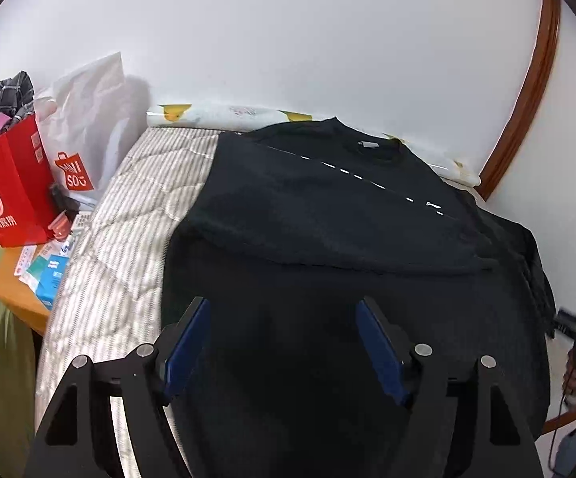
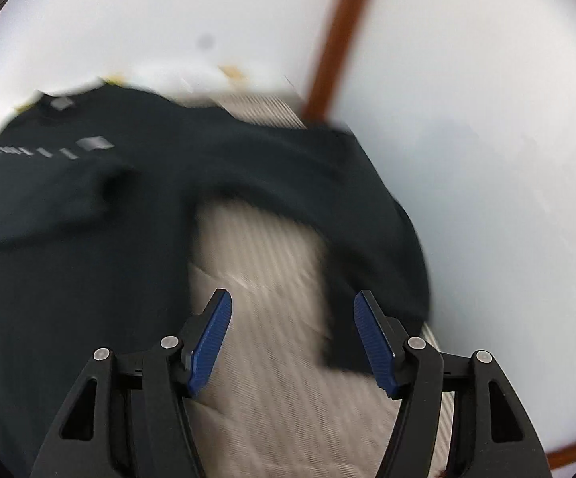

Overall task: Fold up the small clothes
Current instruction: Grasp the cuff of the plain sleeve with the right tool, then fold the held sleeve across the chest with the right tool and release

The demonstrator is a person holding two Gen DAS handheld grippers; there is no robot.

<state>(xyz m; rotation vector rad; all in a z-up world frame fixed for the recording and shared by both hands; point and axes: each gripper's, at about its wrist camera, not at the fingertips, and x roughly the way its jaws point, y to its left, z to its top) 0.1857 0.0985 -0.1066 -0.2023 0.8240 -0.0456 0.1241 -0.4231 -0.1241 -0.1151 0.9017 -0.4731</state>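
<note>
Our left gripper (image 1: 282, 338) hangs with jaws apart and empty over the black T-shirt (image 1: 327, 215), collar far ahead. Our right gripper (image 2: 291, 336), jaws also apart and empty, sits nearer the unfolded sleeve (image 2: 367, 239) just ahead-right on the mattress (image 2: 264, 263).

The shirt (image 1: 327, 231) is black, with a broken white dashed line (image 1: 367, 179) across its chest and a small pale label (image 1: 365, 144) at the neck. The mattress (image 1: 128, 215) beneath is striped grey and off-white, quilted in curves. Each hand-held gripper, left (image 1: 282, 342) and right (image 2: 291, 338), is black with 2 blue pads (image 2: 212, 342). A paper bag (image 1: 8, 183) is red with white print; the wall (image 1: 288, 40) is white, its trim (image 1: 527, 91) reddish brown.
</note>
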